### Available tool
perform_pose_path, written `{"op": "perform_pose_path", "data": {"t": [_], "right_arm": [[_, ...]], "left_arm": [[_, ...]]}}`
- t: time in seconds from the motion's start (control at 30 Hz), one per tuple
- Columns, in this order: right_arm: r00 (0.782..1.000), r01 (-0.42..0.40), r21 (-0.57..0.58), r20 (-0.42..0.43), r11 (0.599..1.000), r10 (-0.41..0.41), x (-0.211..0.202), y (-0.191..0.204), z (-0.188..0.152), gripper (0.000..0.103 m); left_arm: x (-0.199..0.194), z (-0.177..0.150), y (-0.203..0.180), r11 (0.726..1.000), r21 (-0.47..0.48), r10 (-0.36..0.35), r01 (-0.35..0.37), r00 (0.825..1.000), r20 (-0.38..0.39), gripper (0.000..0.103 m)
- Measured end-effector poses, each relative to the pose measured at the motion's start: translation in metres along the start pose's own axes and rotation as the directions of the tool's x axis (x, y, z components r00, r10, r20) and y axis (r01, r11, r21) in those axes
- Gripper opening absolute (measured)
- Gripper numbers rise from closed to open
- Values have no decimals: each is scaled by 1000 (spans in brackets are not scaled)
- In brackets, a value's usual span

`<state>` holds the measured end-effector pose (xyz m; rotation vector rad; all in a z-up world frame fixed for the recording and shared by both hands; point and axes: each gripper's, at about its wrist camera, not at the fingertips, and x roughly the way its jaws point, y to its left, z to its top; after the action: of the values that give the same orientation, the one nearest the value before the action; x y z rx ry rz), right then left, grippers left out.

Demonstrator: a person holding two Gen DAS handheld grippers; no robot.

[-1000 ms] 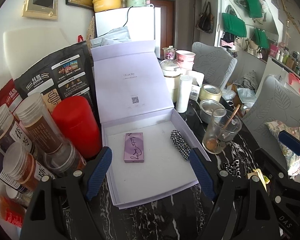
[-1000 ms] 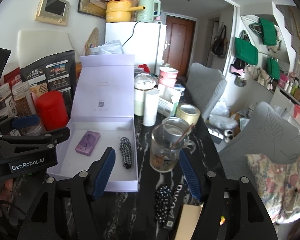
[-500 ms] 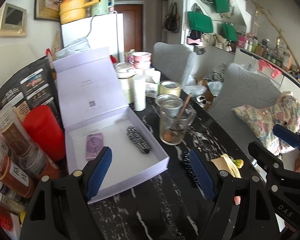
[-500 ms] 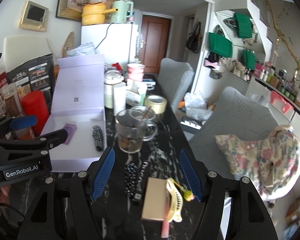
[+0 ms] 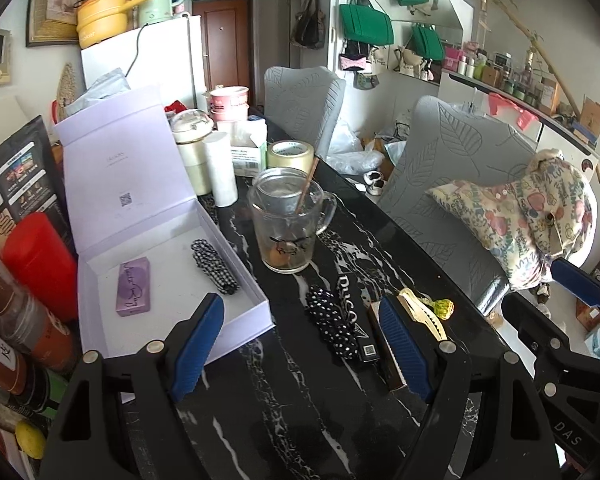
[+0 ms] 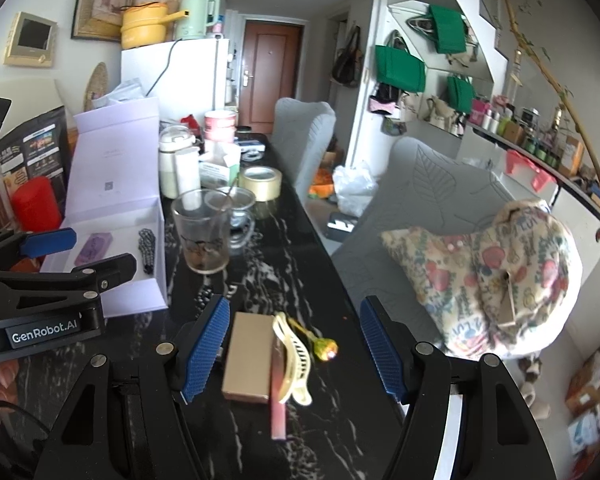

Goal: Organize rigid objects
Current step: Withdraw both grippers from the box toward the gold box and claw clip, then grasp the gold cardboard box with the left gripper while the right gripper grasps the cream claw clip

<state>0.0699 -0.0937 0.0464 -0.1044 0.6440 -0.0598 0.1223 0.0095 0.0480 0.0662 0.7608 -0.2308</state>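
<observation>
Black marble table (image 5: 300,420): left gripper (image 5: 300,344), right gripper (image 6: 294,344), jaws wide, empty.

Black bench (image 5: 300,412) veined with white marble streaks. On it, pale lilac box (image 5: 112,184); inside, a purple card (image 5: 133,286) and black-and-white checked tie (image 5: 214,266). Right of the box: black white-dotted scrunchie (image 5: 332,326), tan box (image 6: 248,354), cream claw clip (image 6: 294,354).

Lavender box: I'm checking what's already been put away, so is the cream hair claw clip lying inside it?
No, the cream hair claw clip lies on the black marble table beside a tan box, outside the lavender box.
</observation>
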Motion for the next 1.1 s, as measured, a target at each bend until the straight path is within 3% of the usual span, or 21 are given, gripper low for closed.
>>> {"op": "perform_pose_path", "data": {"t": [0.63,1.1], "right_arm": [[994,42,47,-102,998,-37,36,-45,-46,68],[982,11,94,-187,995,7,65,-66,-70,68]], "left_arm": [[60,-18,-66,988,131,-68,82,991,-111,80],[105,-37,-86,986,119,-85,114,971,-225,80]]}}
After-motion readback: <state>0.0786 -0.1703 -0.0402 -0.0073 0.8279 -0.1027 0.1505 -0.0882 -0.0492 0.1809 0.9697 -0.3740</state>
